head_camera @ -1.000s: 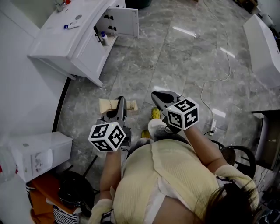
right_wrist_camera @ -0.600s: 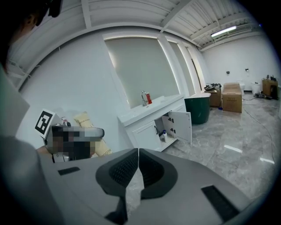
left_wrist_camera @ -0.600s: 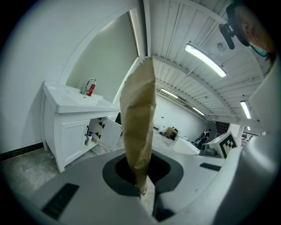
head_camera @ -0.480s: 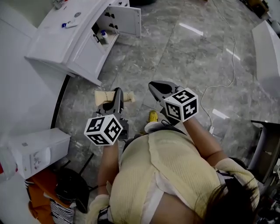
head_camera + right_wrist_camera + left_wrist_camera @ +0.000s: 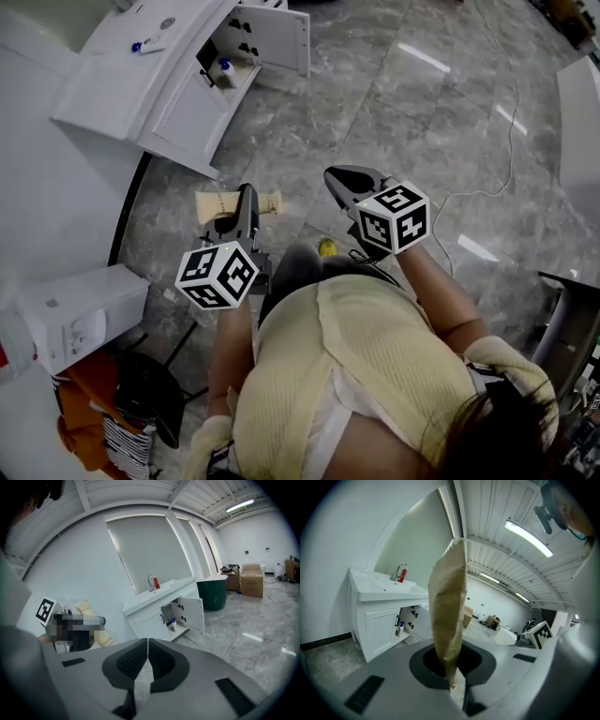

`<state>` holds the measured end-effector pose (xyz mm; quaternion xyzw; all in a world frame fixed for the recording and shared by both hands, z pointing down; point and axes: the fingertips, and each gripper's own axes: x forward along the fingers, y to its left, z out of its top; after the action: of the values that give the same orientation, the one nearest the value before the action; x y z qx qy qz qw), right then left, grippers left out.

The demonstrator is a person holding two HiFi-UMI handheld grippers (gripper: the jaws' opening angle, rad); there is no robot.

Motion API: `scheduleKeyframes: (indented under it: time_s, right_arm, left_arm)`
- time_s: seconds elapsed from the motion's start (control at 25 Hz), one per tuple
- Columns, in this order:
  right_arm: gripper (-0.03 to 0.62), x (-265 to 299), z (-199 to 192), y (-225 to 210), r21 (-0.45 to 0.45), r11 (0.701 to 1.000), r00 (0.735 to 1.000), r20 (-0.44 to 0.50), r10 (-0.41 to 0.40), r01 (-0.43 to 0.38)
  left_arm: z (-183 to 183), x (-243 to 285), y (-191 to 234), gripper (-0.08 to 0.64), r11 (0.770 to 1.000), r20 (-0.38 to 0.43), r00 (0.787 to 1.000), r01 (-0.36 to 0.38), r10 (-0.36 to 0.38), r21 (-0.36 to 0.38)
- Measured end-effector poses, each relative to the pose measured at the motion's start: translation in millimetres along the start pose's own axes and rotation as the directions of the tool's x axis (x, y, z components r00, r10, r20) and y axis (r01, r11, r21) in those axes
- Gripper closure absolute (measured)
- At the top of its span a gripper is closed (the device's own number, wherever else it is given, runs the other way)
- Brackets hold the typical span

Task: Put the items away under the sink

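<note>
My left gripper (image 5: 246,193) is shut on a tan paper package (image 5: 214,203), which lies crosswise in its jaws above the grey marble floor. In the left gripper view the package (image 5: 449,616) stands up between the jaws of that gripper (image 5: 453,682). My right gripper (image 5: 336,176) is beside it, shut and empty (image 5: 147,643). The white sink cabinet (image 5: 155,80) stands at the far left, apart from both grippers. Its door (image 5: 281,36) is open, and a small white bottle (image 5: 223,67) sits inside. The cabinet (image 5: 161,603) also shows in the right gripper view.
A white box-shaped unit (image 5: 80,314) and a dark basket (image 5: 145,398) stand at the lower left by the wall. A white cable (image 5: 478,173) trails over the floor at the right. A green bin (image 5: 213,592) and cardboard boxes (image 5: 253,581) stand beyond the cabinet.
The person has stepped forward, so the view has shifted and the yellow shoe is mostly hidden. Both grippers stay shut, and the left one keeps hold of the package.
</note>
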<state>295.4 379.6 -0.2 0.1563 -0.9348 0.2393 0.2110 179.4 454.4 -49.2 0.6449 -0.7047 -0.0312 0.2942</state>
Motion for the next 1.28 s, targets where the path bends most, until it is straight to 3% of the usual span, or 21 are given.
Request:
scheduleKeyframes:
  time_s: [0.24,0.64,1.28]
  right_arm:
    - [0.565,20.8,10.5,-10.3,0.005,1.0,1.0,-0.004,0.01,-0.01]
    - [0.565,74.3,46.5,-20.6,-0.022,0.998,0.999,-0.014,0.051,-0.051]
    - [0.565,182.7,105.8,-38.9,0.001,0.999,0.998,-0.058,0.04,-0.04]
  left_arm:
    - [9.8,22.8,13.9,0.518,1.0,-0.007,1.0,-0.006,0.006,-0.007]
    - [47.9,84.0,42.8,0.518,0.999,-0.029,0.998,0.049,-0.05,-0.011]
    - [103.5,162.8,124.7,0.518,0.996,-0.076,0.993,0.084,-0.086,-0.035]
